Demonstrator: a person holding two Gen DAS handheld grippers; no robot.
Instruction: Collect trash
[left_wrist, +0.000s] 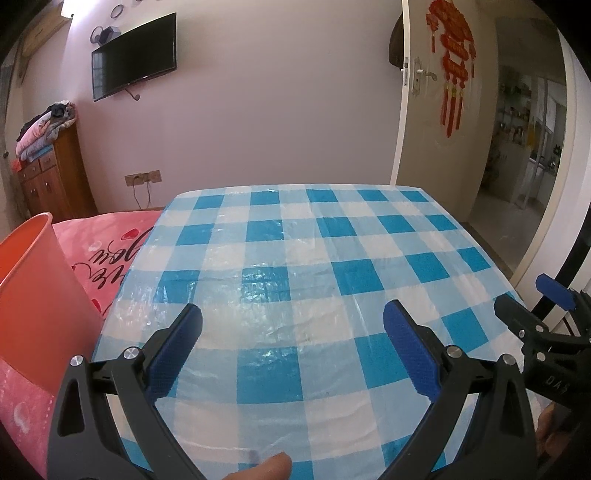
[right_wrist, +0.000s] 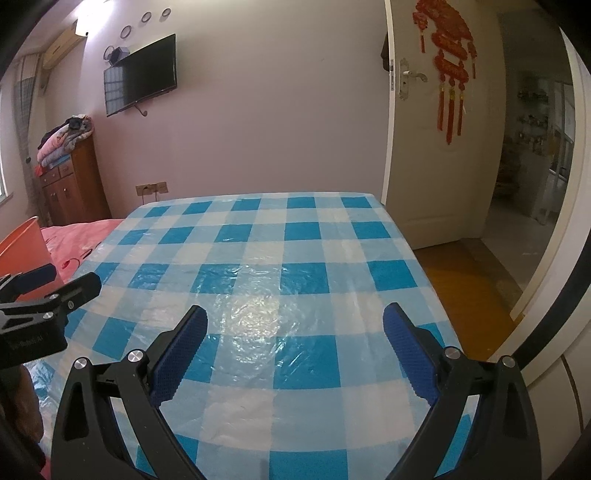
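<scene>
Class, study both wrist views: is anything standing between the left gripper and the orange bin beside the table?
Nothing visible does. The left gripper hangs open over the checked tablecloth, and the orange bin sits off its left edge with only bare cloth between. No trash shows.

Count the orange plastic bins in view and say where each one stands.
1: the orange plastic bin stands left of the blue-checked table, against the pink bedspread. Others may be out of frame.
</scene>
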